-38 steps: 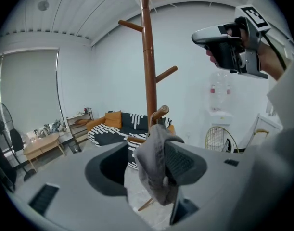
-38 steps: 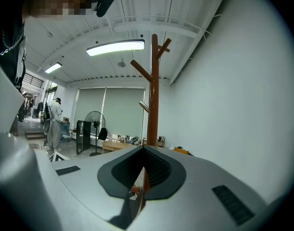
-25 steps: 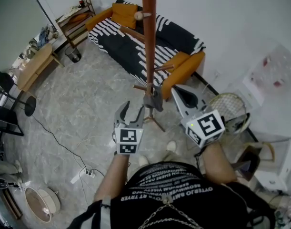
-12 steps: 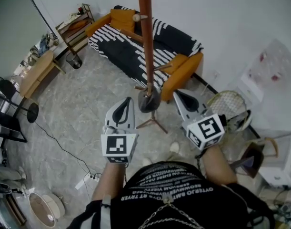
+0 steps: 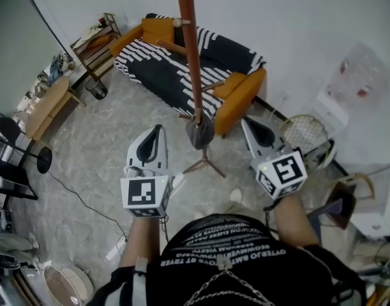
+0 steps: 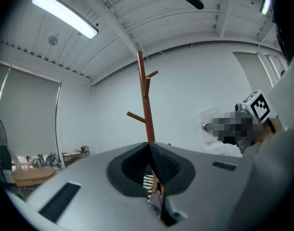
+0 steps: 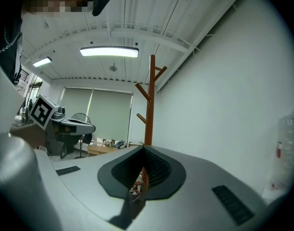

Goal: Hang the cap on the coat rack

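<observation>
The brown wooden coat rack [image 5: 189, 50] stands in front of me, its pole running up out of the head view. A dark grey cap [image 5: 199, 131] hangs low on the pole, near the short pegs. My left gripper [image 5: 157, 132] is to the left of the cap and apart from it, shut with nothing in it. My right gripper [image 5: 247, 122] is to the cap's right, also shut and empty. Past the closed jaws, the left gripper view shows the rack [image 6: 146, 105] and the right gripper view shows the rack [image 7: 149, 105]. The cap is hidden in both gripper views.
A black-and-white striped sofa [image 5: 175, 65] with orange cushions stands behind the rack. A wooden table [image 5: 46, 102] and a shelf [image 5: 96, 34] are at the left. A round netted object [image 5: 303, 136] and boxes lie at the right, and a cable [image 5: 86, 203] runs over the floor.
My left gripper stood open right beside the cap; its jaws have shut and it has drawn back to the left. The cap stays on the rack. The right gripper shifted slightly right.
</observation>
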Demonstrator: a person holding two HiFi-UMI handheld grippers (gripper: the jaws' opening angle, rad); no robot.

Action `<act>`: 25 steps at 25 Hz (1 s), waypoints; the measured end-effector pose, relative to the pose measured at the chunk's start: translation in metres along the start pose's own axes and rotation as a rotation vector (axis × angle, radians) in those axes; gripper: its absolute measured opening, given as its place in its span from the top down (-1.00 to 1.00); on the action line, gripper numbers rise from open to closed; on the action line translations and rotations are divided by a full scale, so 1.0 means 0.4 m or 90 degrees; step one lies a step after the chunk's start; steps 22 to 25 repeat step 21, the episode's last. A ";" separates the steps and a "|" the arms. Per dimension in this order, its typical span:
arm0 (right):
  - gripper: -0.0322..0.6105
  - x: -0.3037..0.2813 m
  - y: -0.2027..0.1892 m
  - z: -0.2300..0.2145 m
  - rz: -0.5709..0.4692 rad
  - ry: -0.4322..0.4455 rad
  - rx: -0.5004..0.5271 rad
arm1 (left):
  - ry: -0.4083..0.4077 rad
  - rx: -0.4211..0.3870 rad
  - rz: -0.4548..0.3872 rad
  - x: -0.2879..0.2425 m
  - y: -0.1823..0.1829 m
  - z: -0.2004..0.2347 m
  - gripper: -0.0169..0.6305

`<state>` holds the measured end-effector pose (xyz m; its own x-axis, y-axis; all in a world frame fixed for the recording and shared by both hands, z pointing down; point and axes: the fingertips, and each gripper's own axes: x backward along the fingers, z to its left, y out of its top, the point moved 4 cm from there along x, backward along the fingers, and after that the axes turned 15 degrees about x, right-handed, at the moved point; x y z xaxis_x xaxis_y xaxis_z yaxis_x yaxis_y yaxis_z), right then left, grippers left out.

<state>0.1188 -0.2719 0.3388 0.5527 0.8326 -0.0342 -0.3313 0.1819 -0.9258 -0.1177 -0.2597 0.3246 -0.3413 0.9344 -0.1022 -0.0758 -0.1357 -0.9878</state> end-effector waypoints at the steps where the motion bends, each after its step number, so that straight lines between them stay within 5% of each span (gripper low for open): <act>1: 0.89 0.005 0.004 0.005 0.001 -0.003 0.002 | -0.006 -0.001 -0.001 0.004 0.000 -0.001 0.94; 25: 0.89 0.142 0.020 0.061 0.009 -0.002 0.027 | -0.061 0.023 -0.023 0.108 -0.034 -0.097 0.94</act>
